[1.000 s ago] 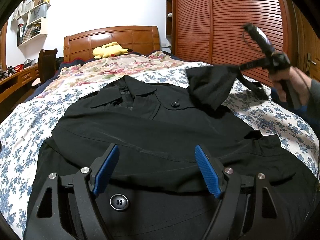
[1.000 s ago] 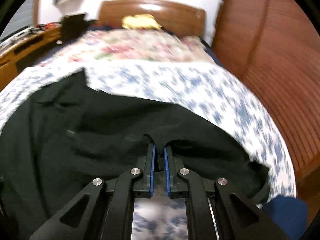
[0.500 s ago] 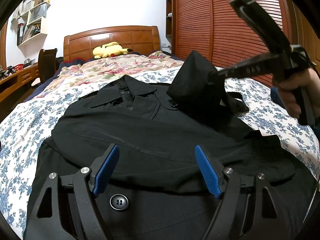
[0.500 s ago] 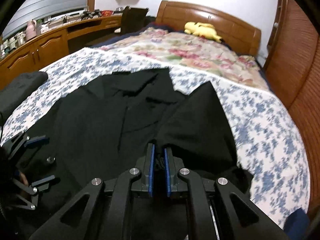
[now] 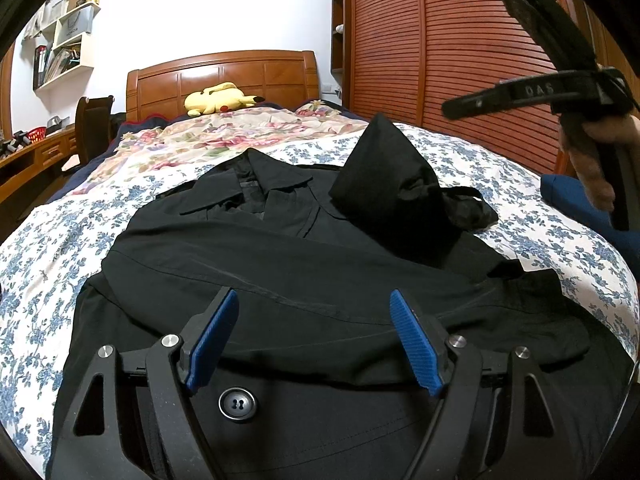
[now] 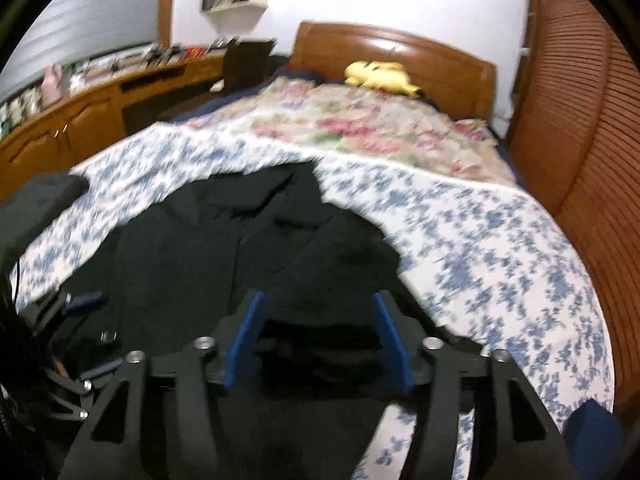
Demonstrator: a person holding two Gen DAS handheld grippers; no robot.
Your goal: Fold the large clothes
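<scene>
Black coat point(image 5: 280, 280) spread across bed point(image 5: 48, 240), collar toward headboard. Sleeve point(image 5: 384, 184) lies folded over chest. Left gripper point(image 5: 314, 336) wide open, empty, over hem. Right gripper point(image 6: 316, 344) wide open, empty, above sleeve.

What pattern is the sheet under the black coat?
White with small blue flowers; the sheet shows sharpest in the left wrist view.

Black coat point(image 5: 280, 280), blue-floral white bedsheet point(image 5: 500, 184), yellow plush toy point(image 5: 218, 98)
</scene>
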